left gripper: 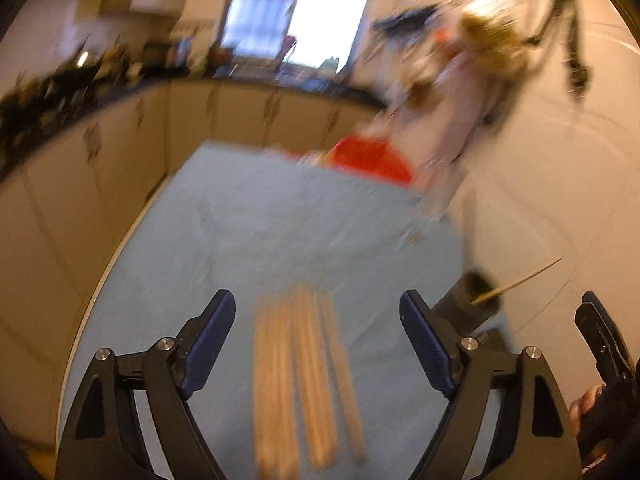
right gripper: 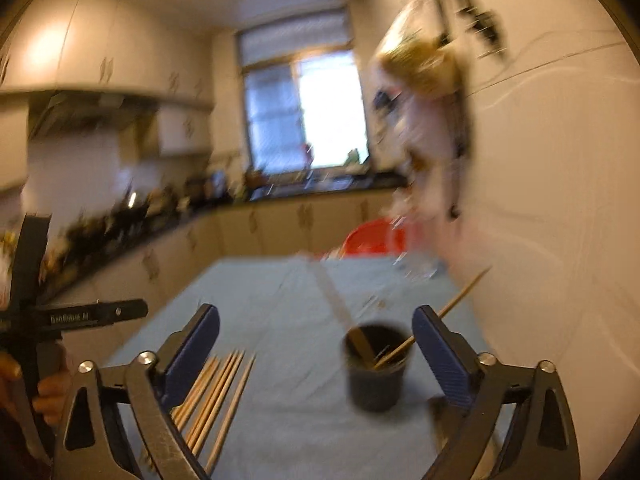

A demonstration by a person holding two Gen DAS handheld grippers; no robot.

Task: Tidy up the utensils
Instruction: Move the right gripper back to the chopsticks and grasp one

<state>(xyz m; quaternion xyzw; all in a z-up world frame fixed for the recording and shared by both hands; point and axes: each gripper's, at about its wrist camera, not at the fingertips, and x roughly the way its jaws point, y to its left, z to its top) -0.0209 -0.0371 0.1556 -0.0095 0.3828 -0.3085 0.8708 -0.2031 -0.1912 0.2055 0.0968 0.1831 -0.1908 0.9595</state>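
Between the spread fingers of the left hand-held gripper [left gripper: 317, 336] lies a bundle of chopsticks [left gripper: 304, 384], flat on the surface [left gripper: 280, 220], which is covered in a pale blue cloth. Their long axis runs straight ahead, along the line of the fingers, so the jaws would close across the sticks and not along them. The left hand-held gripper stands wide and holds nothing; both blue ribbed pads are clear of the wood.

Ahead and slightly right of centre of the right hand-held gripper [right gripper: 316, 338] stands a small dark cup [right gripper: 376, 368], upright on the cloth, with a couple of sticks already leaning in it, one poking out toward the right pad. This gripper is also wide and empty. From its side, the bundle lies to the left, partly hidden behind its left finger.

My judgement is that the left hand-held gripper is the nearer one for the next pick, and the cup sits off to its right, so a picked stick would have to travel right and tip upright to go in.

The chopsticks look like plain light wood or bamboo, thin, straight and smooth, lying side by side and touching or nearly so. The cup seems like dull dark plastic, round, tapering slightly. Motion blur softens both views, so an exact stick count cannot be told.
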